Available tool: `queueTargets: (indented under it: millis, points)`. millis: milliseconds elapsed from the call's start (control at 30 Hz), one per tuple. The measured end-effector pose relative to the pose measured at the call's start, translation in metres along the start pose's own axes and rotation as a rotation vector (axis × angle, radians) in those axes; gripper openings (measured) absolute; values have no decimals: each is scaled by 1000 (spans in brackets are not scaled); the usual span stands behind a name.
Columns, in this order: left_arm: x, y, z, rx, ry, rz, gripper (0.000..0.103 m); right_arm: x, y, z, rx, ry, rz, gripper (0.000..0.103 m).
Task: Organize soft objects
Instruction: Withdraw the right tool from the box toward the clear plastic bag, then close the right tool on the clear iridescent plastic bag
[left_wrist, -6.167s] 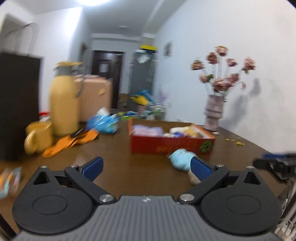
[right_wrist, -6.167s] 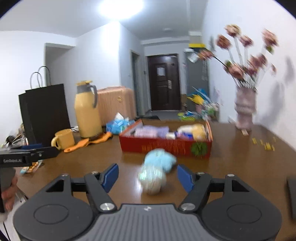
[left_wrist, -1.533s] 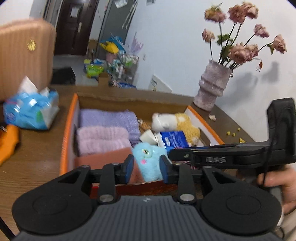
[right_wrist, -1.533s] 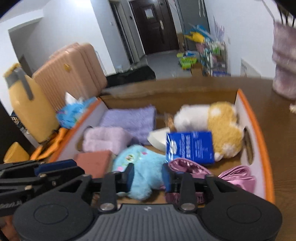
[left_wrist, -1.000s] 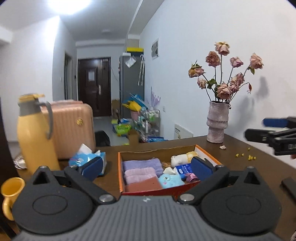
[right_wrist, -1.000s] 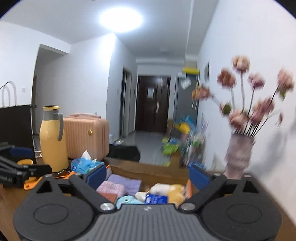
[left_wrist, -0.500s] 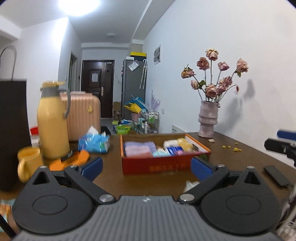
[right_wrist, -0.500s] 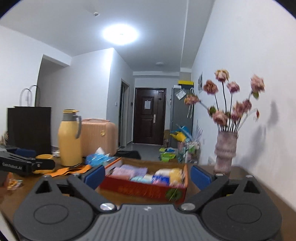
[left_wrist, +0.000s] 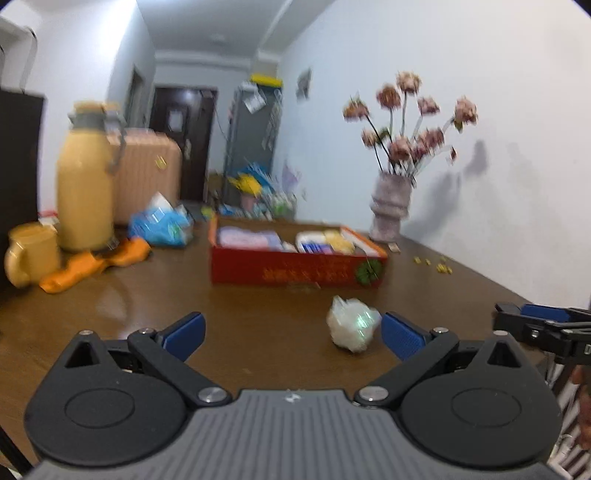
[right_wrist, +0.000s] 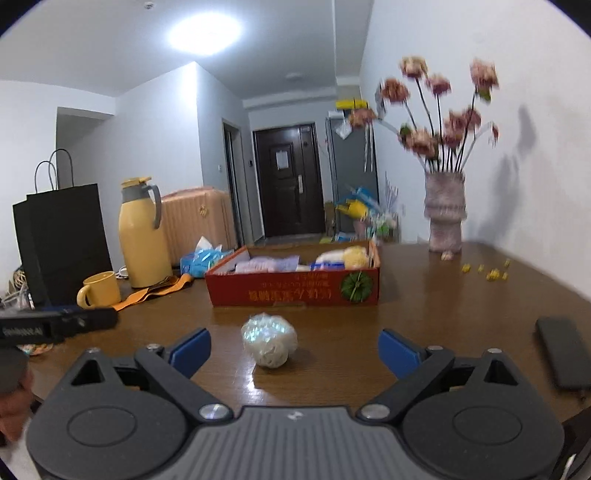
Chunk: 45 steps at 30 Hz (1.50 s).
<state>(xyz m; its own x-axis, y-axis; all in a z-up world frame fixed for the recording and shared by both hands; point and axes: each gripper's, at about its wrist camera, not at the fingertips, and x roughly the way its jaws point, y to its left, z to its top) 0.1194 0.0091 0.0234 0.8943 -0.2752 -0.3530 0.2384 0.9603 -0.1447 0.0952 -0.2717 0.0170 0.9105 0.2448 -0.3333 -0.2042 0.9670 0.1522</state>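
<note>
- In the left wrist view, the left hand-held gripper stood wide apart and empty above the brown desk.
- A white plastic-wrapped ball lay on the desk in front of the red box, apart from it and just beside the inner side of that gripper's right finger.
- The box held soft things: lilac folded cloths toward its left end, a blue packet and a yellowish plush toward its right end; blur hid finer detail.
- Left of the box stood a yellow flask, a yellow mug, an orange strap and a blue tissue pack; right of the box stood a vase of dried flowers.
- Only this view showed the right hand-held gripper from the side, at the frame's right edge, well right of the box; whether it was spread could not be told here.
- In the right wrist view, the right hand-held gripper was spread wide and empty, with the ball between its fingers but touching neither, in front of the box.
- Only this view showed a black paper bag far left of the box and a dark flat slab on the desk well right of it.
- The left hand-held gripper appeared at the frame's left edge as a blurred dark bar.
</note>
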Motion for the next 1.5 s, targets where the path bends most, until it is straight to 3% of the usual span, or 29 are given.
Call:
queueTargets:
  millis: [200, 233, 333, 467, 600, 633, 733, 800, 833, 1133, 1500]
  points:
    - [56, -5, 2, -8, 92, -72, 103, 47, -16, -5, 91, 88, 36, 88]
    - [65, -4, 4, -13, 100, -82, 102, 55, -18, -3, 108, 100, 49, 83]
    - [92, -3, 12, -54, 112, -138, 95, 83, -28, 1, 173, 130, 86, 78]
    - [130, -2, 21, -95, 138, -211, 74, 125, -38, 7, 241, 174, 103, 62]
    - [165, 0, 20, -105, 207, -242, 49, 163, -43, 7, 320, 226, 162, 58]
    - [174, 3, 17, -117, 229, -259, 46, 171, -44, 6, 338, 239, 180, 55]
    - [191, 9, 8, -140, 280, -260, 33, 194, -45, 2, 362, 265, 196, 41]
    - [198, 13, 5, -157, 293, -283, 18, 206, -46, -1, 366, 282, 200, 31]
    - [200, 15, 4, -165, 296, -291, 17, 211, -47, -3, 379, 281, 226, 22]
    - [203, 15, 4, -164, 297, -288, 10, 216, -36, 1, 335, 264, 223, 15]
    - [131, -9, 22, -113, 196, -316, 9, 146, -23, 17, 300, 159, 238, 14]
